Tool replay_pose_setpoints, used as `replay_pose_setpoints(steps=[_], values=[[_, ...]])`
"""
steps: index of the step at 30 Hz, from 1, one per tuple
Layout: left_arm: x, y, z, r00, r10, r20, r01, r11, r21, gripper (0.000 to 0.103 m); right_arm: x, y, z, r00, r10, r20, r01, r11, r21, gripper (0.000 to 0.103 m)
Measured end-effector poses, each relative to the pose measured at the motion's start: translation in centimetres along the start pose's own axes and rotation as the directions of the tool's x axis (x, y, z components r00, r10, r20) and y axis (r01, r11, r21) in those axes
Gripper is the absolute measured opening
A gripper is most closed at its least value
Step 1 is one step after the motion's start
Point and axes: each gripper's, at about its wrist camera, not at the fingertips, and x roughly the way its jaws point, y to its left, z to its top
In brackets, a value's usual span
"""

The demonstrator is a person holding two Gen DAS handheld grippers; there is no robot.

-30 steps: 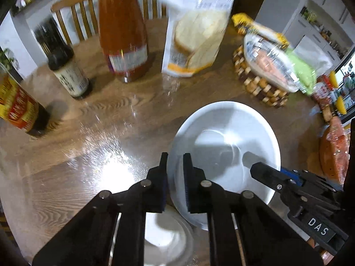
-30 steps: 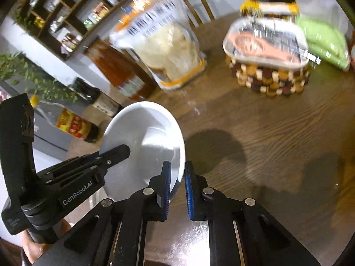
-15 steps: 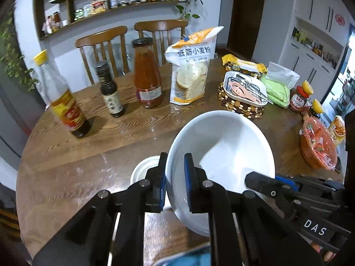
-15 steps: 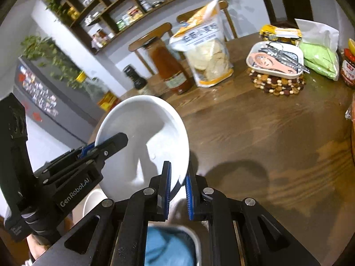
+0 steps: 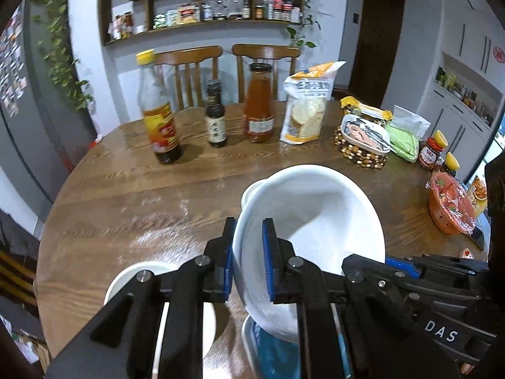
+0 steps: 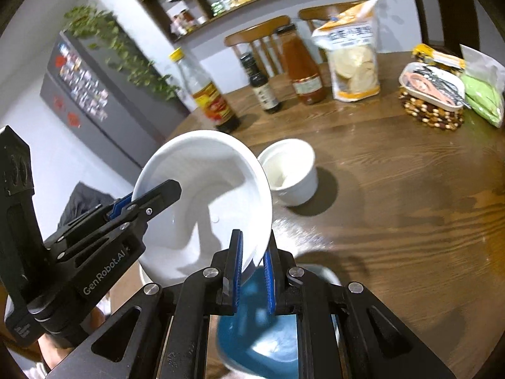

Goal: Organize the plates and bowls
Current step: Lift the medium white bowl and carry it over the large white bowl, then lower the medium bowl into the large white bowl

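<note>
While we hold a large white bowl point(image 5: 315, 221) tilted in the air above the wooden tabletop point(image 5: 126, 195), both grippers pinch its rim from opposite sides. Our left gripper point(image 5: 247, 259) has its fingers clamped on the near left edge; our right gripper point(image 6: 252, 265) has its fingers clamped on the opposite edge. Below the bowl sits a blue dish point(image 6: 262, 331), and a small white cup point(image 6: 290, 170) stands just beyond. Bottles point(image 5: 159, 117) and a snack bag point(image 5: 304, 107) line the far side.
</note>
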Motion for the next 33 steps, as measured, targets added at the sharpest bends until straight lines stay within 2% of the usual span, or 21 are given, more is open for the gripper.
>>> replay_pose_setpoints(steps=[19, 33], values=[[-1.7, 7.6, -5.0, 0.992, 0.108, -0.068, -0.117, 0.981, -0.155, 0.016, 4.8, 6.7, -1.5, 0.989, 0.046, -0.137, -0.066, 0.988, -0.142, 0.015], [1.5, 12.3, -7.0, 0.974, 0.113, -0.197, -0.158, 0.96, -0.232, 0.016, 9.7, 8.1, -1.4, 0.971, 0.033, -0.236, -0.07, 0.986, -0.151, 0.015]])
